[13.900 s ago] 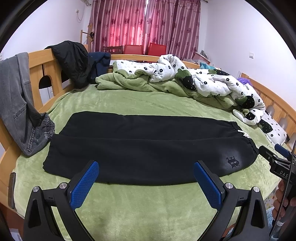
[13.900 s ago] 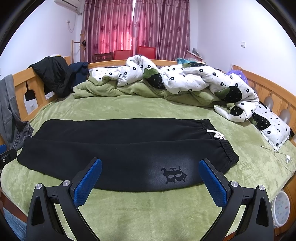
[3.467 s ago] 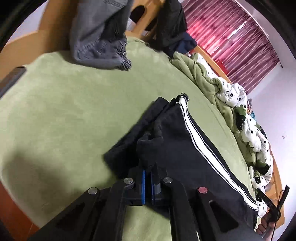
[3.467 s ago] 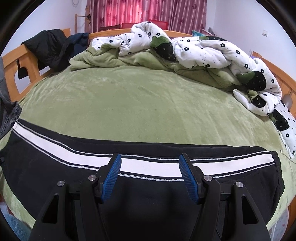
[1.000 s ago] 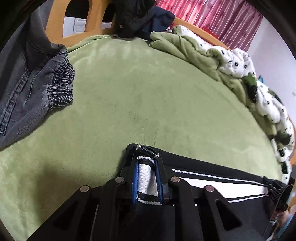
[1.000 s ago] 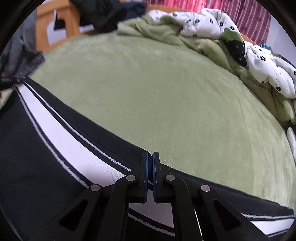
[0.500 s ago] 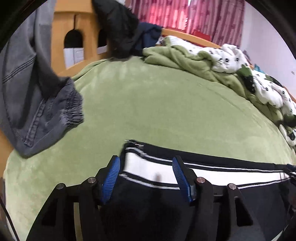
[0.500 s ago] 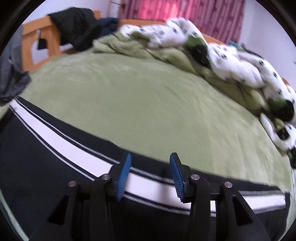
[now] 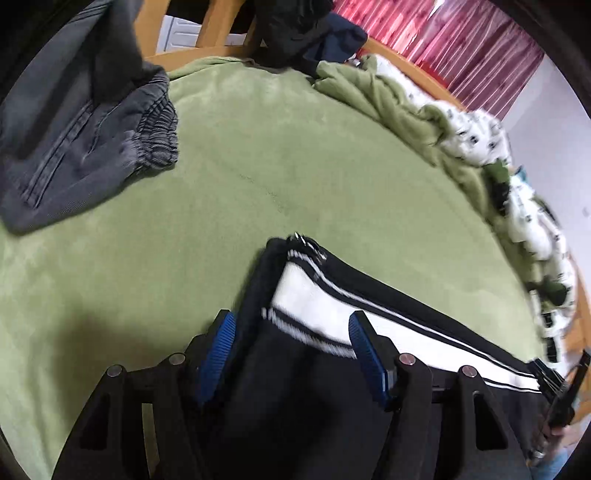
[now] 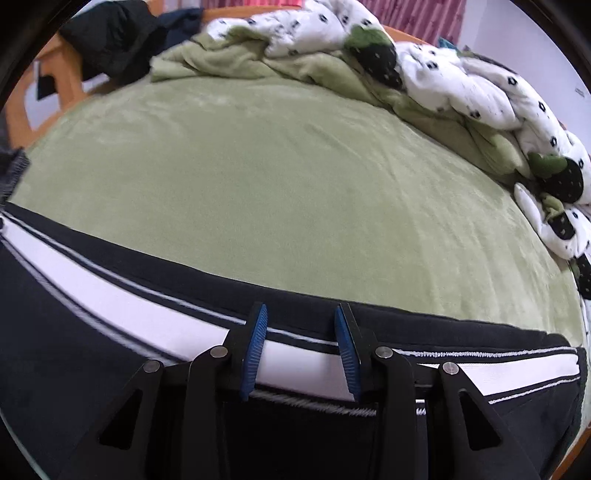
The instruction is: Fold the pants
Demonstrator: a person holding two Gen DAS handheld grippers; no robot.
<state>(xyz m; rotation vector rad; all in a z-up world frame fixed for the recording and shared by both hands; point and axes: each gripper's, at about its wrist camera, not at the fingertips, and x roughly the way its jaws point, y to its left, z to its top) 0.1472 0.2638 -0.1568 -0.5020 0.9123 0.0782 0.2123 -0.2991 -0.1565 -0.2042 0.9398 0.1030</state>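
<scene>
Left wrist view: the left tongs (image 9: 291, 347) stand spread at the bottom of the frame, their blue pads (image 9: 218, 350) having just been opening, and nothing is pinched; the leg end of the black pants (image 9: 295, 398) lies between and under them without the pads pressing on it. A broad white side stripe (image 9: 369, 325) edged with thin white lines runs from that hem toward the lower right of the frame. At the lower right edge a second black tool and part of a hand (image 9: 550, 439) show, blurred. Around the pants spreads the green bed cover (image 9: 258, 147). Grey jeans (image 9: 81, 136) with an elastic cuff hang in the upper left, a black jacket (image 9: 291, 29) drapes over the wooden bed frame (image 9: 207, 40) at the top, and a rumpled white and green quilt (image 9: 472, 129) runs down the right side, with red curtains (image 9: 436, 33) behind.

Right wrist view: the right tongs (image 10: 299, 354) are partly spread at bottom centre, holding nothing, poised over the white stripe of the folded pants, which span the whole lower part of the frame. Beyond them lies the green cover, and the quilt is heaped along the top and right
</scene>
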